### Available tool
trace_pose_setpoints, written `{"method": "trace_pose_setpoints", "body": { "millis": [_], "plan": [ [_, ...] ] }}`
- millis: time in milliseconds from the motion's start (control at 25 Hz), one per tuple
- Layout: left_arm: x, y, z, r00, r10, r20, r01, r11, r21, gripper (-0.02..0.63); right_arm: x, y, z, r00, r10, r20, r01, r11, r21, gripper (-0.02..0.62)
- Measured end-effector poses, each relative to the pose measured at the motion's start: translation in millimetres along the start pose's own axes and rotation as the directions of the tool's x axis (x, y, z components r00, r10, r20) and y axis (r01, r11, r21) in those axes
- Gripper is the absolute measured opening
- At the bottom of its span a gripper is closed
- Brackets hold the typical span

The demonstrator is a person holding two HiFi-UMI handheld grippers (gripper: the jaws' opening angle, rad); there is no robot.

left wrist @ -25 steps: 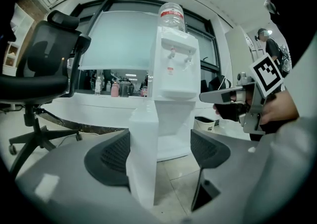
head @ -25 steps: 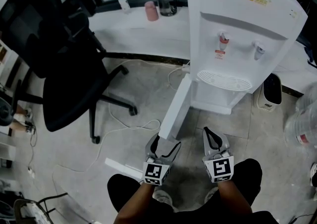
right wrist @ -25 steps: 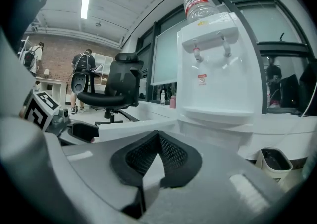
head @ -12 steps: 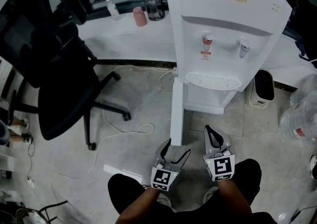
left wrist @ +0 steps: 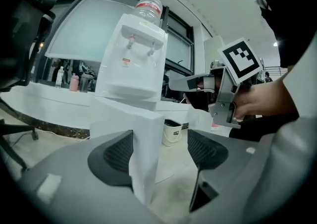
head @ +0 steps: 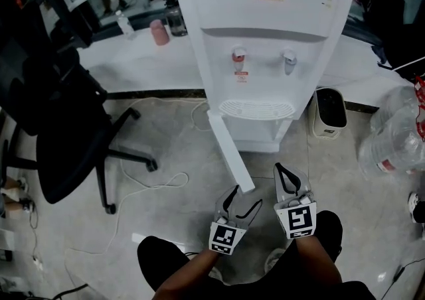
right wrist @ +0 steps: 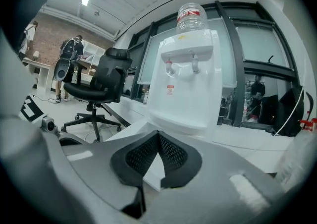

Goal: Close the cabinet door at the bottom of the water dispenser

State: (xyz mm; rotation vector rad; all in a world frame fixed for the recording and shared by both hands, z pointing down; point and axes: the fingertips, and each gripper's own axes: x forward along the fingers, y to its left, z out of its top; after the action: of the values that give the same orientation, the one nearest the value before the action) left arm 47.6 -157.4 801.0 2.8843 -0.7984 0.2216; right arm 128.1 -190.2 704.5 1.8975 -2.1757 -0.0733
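Note:
The white water dispenser stands at the top centre of the head view. Its bottom cabinet door stands open, slanting out over the floor toward me. My left gripper is open around the door's free end. In the left gripper view the door's edge lies against the left pad, while the right pad stands apart from it. Those jaws have just been closing a little with the door between them. My right gripper is shut and empty, just right of the door's end, pointing at the dispenser.
A black office chair stands to the left, with a white cable trailing on the floor beside it. A small white bin and large clear water bottles are at the right. Behind runs a low ledge with a pink cup.
The left gripper moved right with the door's free end between its jaws, so the door swung from slanting down-left to slanting down-right. The right gripper kept beside it.

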Motion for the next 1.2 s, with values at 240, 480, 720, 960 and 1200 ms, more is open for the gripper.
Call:
{"method": "trace_pose_setpoints", "body": {
  "millis": [240,480,720,960,1200],
  "plan": [
    [26,-17,4,1.0,-0.031,0.003,0.031,0.999,0.019,0.364,-19,-38,-12,0.999,-0.037,-0.009,0.037,0.999,0.005,0.003],
    [52,-29,8,1.0,-0.03,0.009,0.03,0.999,0.032,0.357,-32,-63,-37,0.997,-0.08,-0.011,0.08,0.996,0.043,0.003],
    [86,-38,16,0.999,-0.038,0.019,0.037,0.998,0.047,0.348,-44,-88,-53,0.993,-0.121,-0.005,0.121,0.99,0.077,0.003],
    [118,-38,25,0.998,-0.045,0.048,0.046,0.999,-0.024,0.304,-40,-108,-69,0.993,-0.117,-0.032,0.12,0.986,0.113,0.003],
    [146,-41,29,0.997,-0.069,0.035,0.068,0.997,0.029,0.307,-33,-107,-80,0.995,-0.08,-0.056,0.088,0.986,0.145,0.003]
  ]
}}
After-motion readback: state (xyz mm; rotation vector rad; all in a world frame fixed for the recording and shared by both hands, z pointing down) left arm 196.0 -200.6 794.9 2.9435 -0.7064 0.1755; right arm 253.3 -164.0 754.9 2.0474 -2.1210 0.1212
